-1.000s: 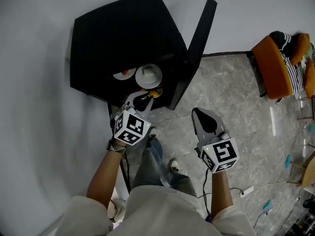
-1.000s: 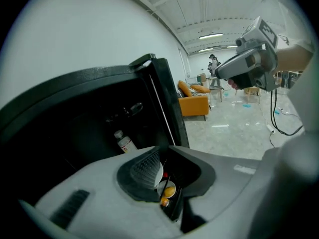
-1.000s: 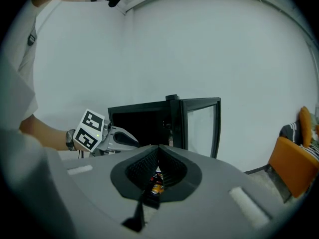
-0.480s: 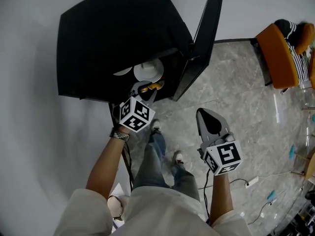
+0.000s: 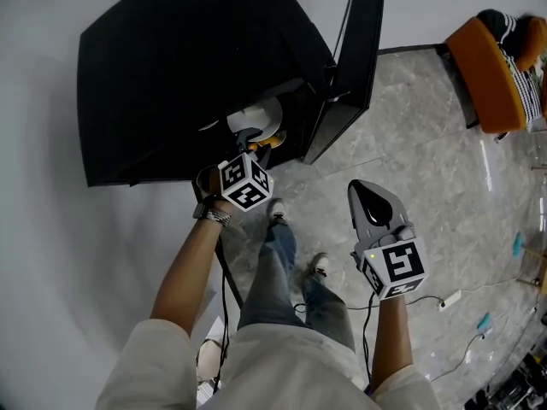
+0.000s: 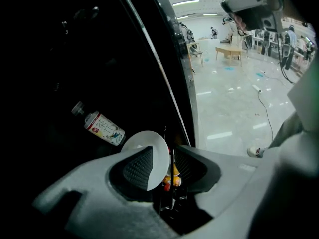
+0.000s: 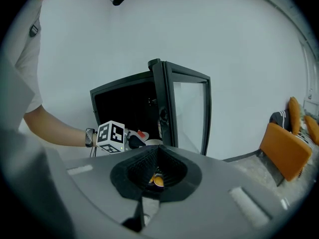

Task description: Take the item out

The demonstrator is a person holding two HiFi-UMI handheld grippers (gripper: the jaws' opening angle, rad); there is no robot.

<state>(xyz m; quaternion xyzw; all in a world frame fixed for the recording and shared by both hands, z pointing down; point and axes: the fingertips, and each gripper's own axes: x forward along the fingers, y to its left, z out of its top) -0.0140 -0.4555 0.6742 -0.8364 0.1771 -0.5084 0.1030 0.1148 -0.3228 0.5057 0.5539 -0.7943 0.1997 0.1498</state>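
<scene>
A black cabinet (image 5: pixel 197 67) stands against the wall with its glass door (image 5: pixel 359 49) swung open. Inside are a white plate (image 5: pixel 256 116), some orange items (image 5: pixel 272 137) beside it and, in the left gripper view, a labelled bottle (image 6: pixel 99 127) lying deeper in. My left gripper (image 5: pixel 249 137) reaches into the opening. Its jaws are opening, and the plate's (image 6: pixel 147 156) rim stands between them, close to the left pad (image 6: pixel 134 168) and apart from the right one. My right gripper (image 5: pixel 366 190) hangs shut and empty over the floor, right of the cabinet.
An orange chair (image 5: pixel 491 67) with striped cloth stands at the far right. A white power strip (image 5: pixel 450 298) and cables lie on the grey stone floor. The person's legs and shoes (image 5: pixel 318 266) are below the grippers. The door's edge is just right of my left gripper.
My left gripper has pushed forward into the cabinet, up to the white plate. The right gripper has stayed low at the right, still shut.
</scene>
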